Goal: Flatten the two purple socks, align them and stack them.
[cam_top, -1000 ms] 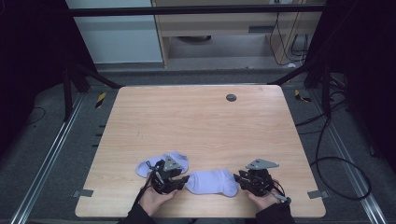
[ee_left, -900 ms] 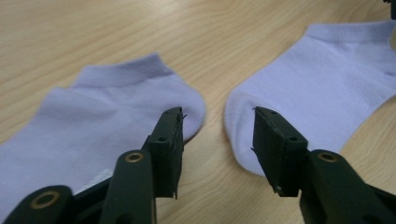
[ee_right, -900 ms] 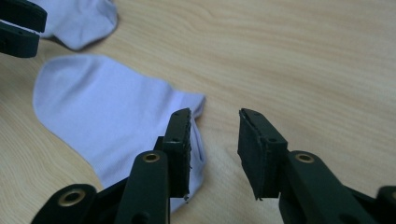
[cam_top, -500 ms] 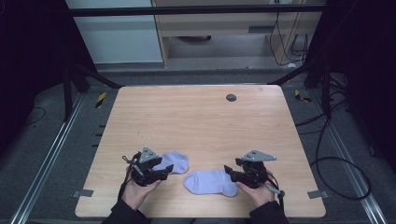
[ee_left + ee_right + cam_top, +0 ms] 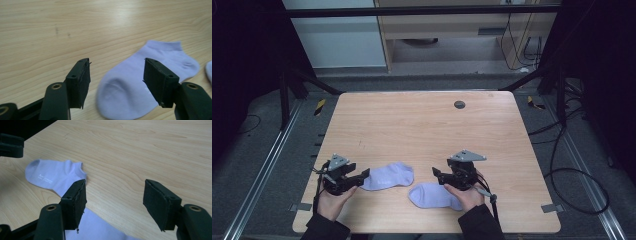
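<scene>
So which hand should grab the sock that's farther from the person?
Probably the left. Its tongs are open right at that sock, toe end between them, while the right tongs sit over the other sock.

We take this for a lab, wooden counter (image 5: 422,125) inside a black frame (image 5: 412,10), grey carpet floor (image 5: 262,150), floor rails (image 5: 267,165), loose cables (image 5: 572,165), hazard-striped tape (image 5: 319,106), plain cabinets (image 5: 337,40) behind

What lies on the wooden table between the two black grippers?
In the high view, two lilac socks lie between the left gripper and right gripper.
</scene>
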The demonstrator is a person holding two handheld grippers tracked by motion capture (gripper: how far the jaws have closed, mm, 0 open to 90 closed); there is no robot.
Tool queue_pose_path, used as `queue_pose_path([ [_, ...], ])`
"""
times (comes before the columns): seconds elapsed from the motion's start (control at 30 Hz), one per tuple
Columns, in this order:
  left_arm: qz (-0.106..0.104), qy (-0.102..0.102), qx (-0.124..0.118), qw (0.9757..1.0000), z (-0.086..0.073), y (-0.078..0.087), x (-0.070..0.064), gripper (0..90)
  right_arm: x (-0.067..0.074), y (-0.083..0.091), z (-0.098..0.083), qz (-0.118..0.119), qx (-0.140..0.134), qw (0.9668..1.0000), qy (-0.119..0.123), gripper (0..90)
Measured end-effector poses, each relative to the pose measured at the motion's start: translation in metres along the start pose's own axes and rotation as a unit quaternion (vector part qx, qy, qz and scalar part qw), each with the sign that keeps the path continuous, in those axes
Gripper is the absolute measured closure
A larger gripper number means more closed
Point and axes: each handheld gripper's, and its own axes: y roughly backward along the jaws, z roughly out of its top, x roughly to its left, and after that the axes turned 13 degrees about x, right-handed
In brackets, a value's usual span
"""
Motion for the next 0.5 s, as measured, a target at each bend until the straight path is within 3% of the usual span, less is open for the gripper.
queue_pose_path([
  [0.1, 0.011, 0.013, 0.001, 0.9999, -0.006, 0.001, 0.013, 37.6, 0.005, -0.007, 0.006, 0.000, 0.002, 1.0000, 0.003, 35.9],
  [0.3, 0.032, 0.016, 0.013, 0.9993, -0.011, -0.001, 0.025, 37.8, 0.014, -0.025, 0.015, -0.002, 0.009, 1.0000, 0.003, 37.5],
  [0.5, 0.030, 0.024, 0.020, 0.9991, -0.015, -0.006, 0.030, 38.9, 0.024, -0.045, 0.024, 0.002, 0.017, 0.9998, -0.001, 41.2],
])
